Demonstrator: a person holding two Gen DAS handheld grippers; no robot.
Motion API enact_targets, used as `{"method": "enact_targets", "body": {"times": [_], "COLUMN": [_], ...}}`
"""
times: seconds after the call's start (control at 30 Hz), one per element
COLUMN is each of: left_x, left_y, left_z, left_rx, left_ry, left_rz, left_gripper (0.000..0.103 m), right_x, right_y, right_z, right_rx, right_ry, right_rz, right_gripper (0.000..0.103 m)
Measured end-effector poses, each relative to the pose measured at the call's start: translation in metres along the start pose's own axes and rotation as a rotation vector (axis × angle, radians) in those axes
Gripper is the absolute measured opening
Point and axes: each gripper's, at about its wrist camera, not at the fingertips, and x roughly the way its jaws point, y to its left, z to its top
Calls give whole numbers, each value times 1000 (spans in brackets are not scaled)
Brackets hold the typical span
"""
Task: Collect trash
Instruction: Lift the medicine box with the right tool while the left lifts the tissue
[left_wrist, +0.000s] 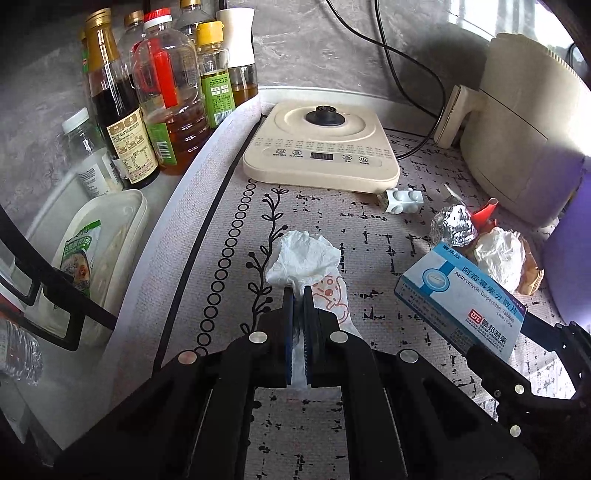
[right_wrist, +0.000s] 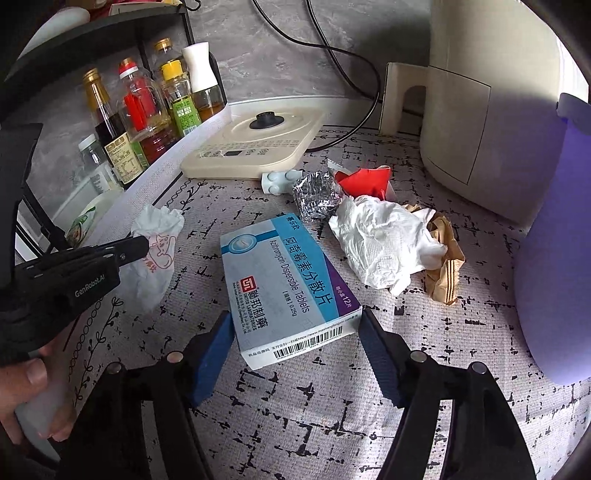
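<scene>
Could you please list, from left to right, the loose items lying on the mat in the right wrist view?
White printed bag → medicine box → crumpled white tissue → brown paper wrapper. The foil ball, red scrap and grey block sit farther back and overlap these in the order.

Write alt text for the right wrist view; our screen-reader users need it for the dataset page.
The right tongs straddle the near end of a blue-and-white medicine box lying on a patterned mat, pads at its corners. Behind it lie a crumpled white tissue, a foil ball and brown paper.
</scene>
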Motion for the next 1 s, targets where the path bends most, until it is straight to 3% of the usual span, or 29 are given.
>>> {"method": "enact_targets", "body": {"times": [0.23,0.57,1.0], "left_x": [-23,-65,-104], "left_y": [-1,-10,-53], "left_z": [8,40,76], "left_rx": [-4,-7,59], "left_ry": [-45,-165,-292], "left_rz": [-16,-43,-143], "left_gripper": [5,5,5], "right_x": [-31,-84,-146], "right_y": [4,-7,-33], "right_z": [12,40,59], "right_rx": [-4,22,82], "right_ry": [-71,-219,-369], "right_rz": [24,-7,-74], "right_gripper": [67,67,67]}}
